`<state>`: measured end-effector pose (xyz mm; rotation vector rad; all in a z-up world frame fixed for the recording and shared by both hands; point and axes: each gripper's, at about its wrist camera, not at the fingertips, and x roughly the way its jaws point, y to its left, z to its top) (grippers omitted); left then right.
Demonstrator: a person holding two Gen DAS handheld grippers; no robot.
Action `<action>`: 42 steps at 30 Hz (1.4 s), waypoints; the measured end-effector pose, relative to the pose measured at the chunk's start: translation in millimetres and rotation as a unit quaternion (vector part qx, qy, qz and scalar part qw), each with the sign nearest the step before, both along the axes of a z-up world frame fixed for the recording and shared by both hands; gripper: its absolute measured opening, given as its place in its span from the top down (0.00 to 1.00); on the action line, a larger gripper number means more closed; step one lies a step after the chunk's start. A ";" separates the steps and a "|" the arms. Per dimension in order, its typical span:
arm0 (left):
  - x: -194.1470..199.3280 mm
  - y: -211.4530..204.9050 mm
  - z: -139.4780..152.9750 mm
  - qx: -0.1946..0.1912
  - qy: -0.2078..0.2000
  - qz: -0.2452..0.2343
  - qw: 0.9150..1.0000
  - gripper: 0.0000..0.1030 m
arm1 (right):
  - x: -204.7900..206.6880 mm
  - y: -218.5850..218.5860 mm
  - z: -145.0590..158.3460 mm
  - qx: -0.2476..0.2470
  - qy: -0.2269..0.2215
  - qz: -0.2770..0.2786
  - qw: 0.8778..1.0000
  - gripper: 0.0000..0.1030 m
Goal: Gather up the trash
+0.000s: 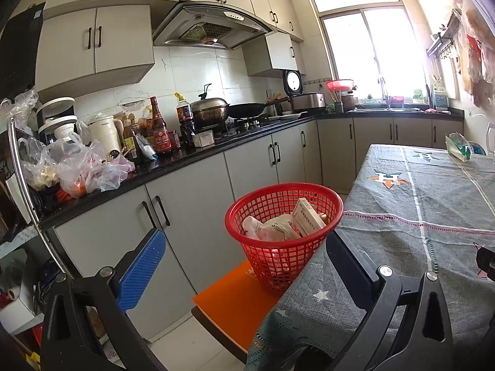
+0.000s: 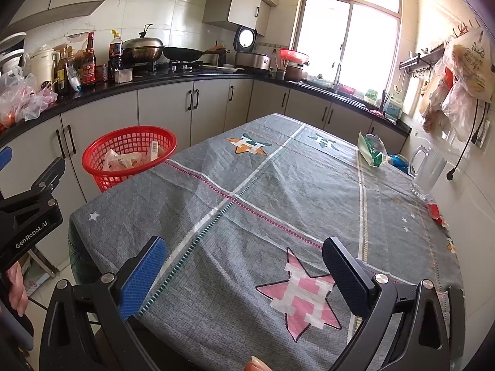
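Red plastic basket [image 1: 283,232], round with a lattice wall, standing on an orange stool [image 1: 235,306] just beside the edge of the counter [image 1: 417,216] with the grey star-patterned cloth. Inside: a white box [image 1: 306,218] leaning upright and crumpled whitish plastic wrappers [image 1: 272,227]. At the far right of the cloth, a green and white bag [image 2: 372,150] lying near a clear glass jug [image 2: 428,171]. Left gripper [image 1: 244,259] spread wide, holding nothing, near the basket. Right gripper [image 2: 244,266] also spread wide and empty, above the cloth.
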<state>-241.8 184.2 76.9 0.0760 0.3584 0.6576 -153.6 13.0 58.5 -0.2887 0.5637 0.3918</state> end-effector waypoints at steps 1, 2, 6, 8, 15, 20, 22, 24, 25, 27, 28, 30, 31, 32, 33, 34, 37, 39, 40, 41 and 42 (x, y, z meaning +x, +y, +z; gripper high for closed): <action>0.0 0.0 -0.5 0.000 0.000 0.000 1.000 0.00 | 0.5 0.2 -0.5 0.000 0.001 0.000 1.000 0.01; 0.1 0.1 0.2 0.000 0.000 0.000 1.000 0.00 | 0.7 0.5 -0.9 -0.001 0.001 0.000 1.000 0.01; 0.3 0.3 -0.8 0.000 0.001 -0.001 1.000 0.00 | 0.8 0.7 -1.3 -0.001 0.001 0.000 1.000 0.01; 0.4 -0.1 -1.8 0.000 0.001 0.000 1.000 0.00 | 0.8 1.1 -1.7 -0.002 0.002 0.001 1.000 0.01; -0.1 4.2 -3.7 -0.001 0.006 -0.002 1.000 0.00 | 0.8 2.2 -2.8 -0.003 0.003 0.001 1.000 0.01; -0.3 4.6 -5.4 0.001 0.008 -0.003 1.000 0.00 | 0.7 2.8 -4.7 -0.004 0.005 0.002 1.000 0.01; 1.0 5.5 -6.5 0.002 0.010 -0.004 1.000 0.00 | 0.9 3.5 -4.7 -0.005 0.005 0.003 1.000 0.01; 1.8 5.5 -6.6 0.002 0.010 -0.004 1.000 0.00 | 1.5 4.0 -4.5 -0.006 0.004 0.004 1.000 0.01; 1.6 5.5 -7.0 0.002 0.010 -0.005 1.000 0.00 | 1.8 4.2 -4.8 -0.006 0.004 0.005 1.000 0.01; 1.9 5.2 -6.3 0.002 0.010 -0.004 1.000 0.00 | 2.4 4.3 -5.4 -0.007 0.006 0.005 1.000 0.01; 1.8 5.2 -6.3 0.002 0.010 -0.004 1.000 0.00 | 2.6 4.5 -5.4 -0.007 0.006 0.005 1.000 0.01; 1.7 5.2 -6.2 0.002 0.010 -0.004 1.000 0.00 | 2.8 4.6 -5.6 -0.007 0.006 0.006 1.000 0.01; 3.1 4.8 -5.6 0.003 0.009 -0.004 1.000 0.00 | 3.2 4.7 -5.6 -0.007 0.006 0.006 1.000 0.01; 3.2 5.0 -5.5 0.002 0.010 -0.004 1.000 0.00 | 3.2 4.7 -5.8 -0.007 0.006 0.006 1.000 0.01; 3.2 5.0 -5.7 0.002 0.010 -0.004 1.000 0.00 | 3.0 4.7 -5.6 -0.007 0.006 0.006 1.000 0.01; 3.2 4.9 -5.6 0.003 0.010 -0.004 1.000 0.00 | 3.3 4.7 -6.1 -0.007 0.006 0.007 1.000 0.01; 3.2 4.8 -5.5 0.002 0.010 -0.005 1.000 0.00 | 3.9 4.7 -7.4 -0.007 0.007 0.008 1.000 0.01; 5.1 4.1 -5.6 0.003 0.012 -0.008 1.000 0.00 | 4.2 4.6 -7.7 -0.007 0.008 0.008 1.000 0.01; 6.3 3.3 -5.6 0.003 0.012 -0.010 1.000 0.00 | 4.7 4.2 -8.2 -0.007 0.009 0.008 1.000 0.01; 6.9 2.5 -6.4 0.005 0.013 -0.011 1.000 0.00 | 5.4 3.8 -8.7 -0.006 0.011 0.007 1.000 0.01; 8.3 1.5 -5.4 0.006 0.014 -0.012 1.000 0.00 | 6.1 3.5 -9.1 -0.005 0.012 0.007 1.000 0.01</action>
